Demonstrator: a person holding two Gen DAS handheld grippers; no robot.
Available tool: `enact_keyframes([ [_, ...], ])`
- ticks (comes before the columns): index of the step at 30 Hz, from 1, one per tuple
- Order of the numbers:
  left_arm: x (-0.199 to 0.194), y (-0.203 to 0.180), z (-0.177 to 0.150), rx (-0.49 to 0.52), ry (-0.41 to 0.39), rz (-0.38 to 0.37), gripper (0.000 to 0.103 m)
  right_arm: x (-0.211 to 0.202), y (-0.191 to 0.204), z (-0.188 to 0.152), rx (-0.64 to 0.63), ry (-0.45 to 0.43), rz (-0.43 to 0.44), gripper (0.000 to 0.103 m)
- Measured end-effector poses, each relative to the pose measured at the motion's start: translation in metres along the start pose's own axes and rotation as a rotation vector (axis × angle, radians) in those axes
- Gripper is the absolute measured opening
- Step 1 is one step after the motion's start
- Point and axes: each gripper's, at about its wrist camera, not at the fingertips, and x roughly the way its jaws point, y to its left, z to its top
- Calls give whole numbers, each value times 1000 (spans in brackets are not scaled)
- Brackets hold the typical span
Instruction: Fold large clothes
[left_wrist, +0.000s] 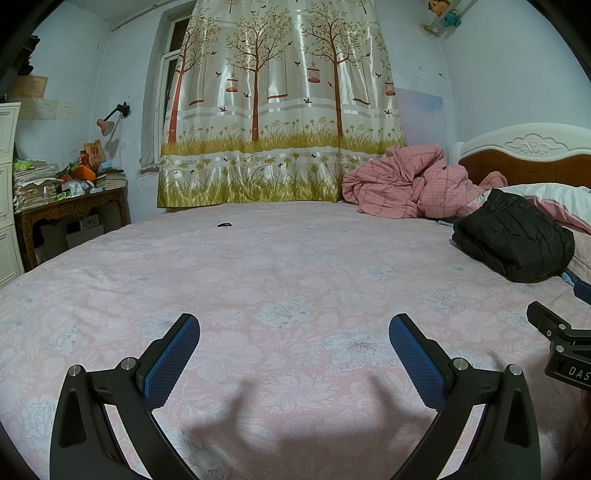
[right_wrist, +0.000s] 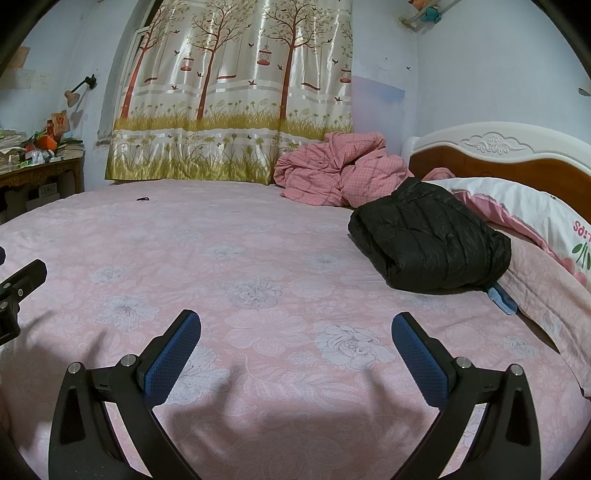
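Setting: bedroom, seen low over a bed (left_wrist: 258, 258) covered in a pink floral sheet; tree-and-birdcage curtain (left_wrist: 280, 103) behind.
Left claw (left_wrist: 294, 341): spread wide apart, gripping nothing, hovering over bare sheet near the front edge of the bed.
Right claw (right_wrist: 296, 341): likewise wide apart and empty, alongside the left one.
Task garment: black quilted puffer jacket (right_wrist: 432, 240), lying far right on the bed as a compact bundle, close to the pillow (right_wrist: 517, 206) and the wooden headboard (right_wrist: 498, 147).
Garment state: looks already folded, layers stacked, edges tucked under; well apart from both claws.
Under the jacket: something blue (right_wrist: 502, 299) poking out at its near edge; identity unclear.
Other fabric: crumpled pink checked quilt (right_wrist: 332, 170) heaped against the curtain, beyond the jacket.
Small item: dark loop, perhaps a hair tie (left_wrist: 224, 224), on the far sheet.
Side worktop (left_wrist: 74, 206): piled with papers and clutter, far left.
Step in hand: probably a pause between garments, or the fold just finished; nothing being handled.
Next move calls for: either a reach right toward the jacket to neaten or shift it, or fetching another large piece; wide opening suits thick padded fabric, grip best taken at an edge, not the slippery bulk.
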Motion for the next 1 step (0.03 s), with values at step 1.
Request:
enact_keyframes([
  [1, -1, 1, 0, 0, 0, 0, 103, 0, 0, 0, 0, 0, 0, 103],
])
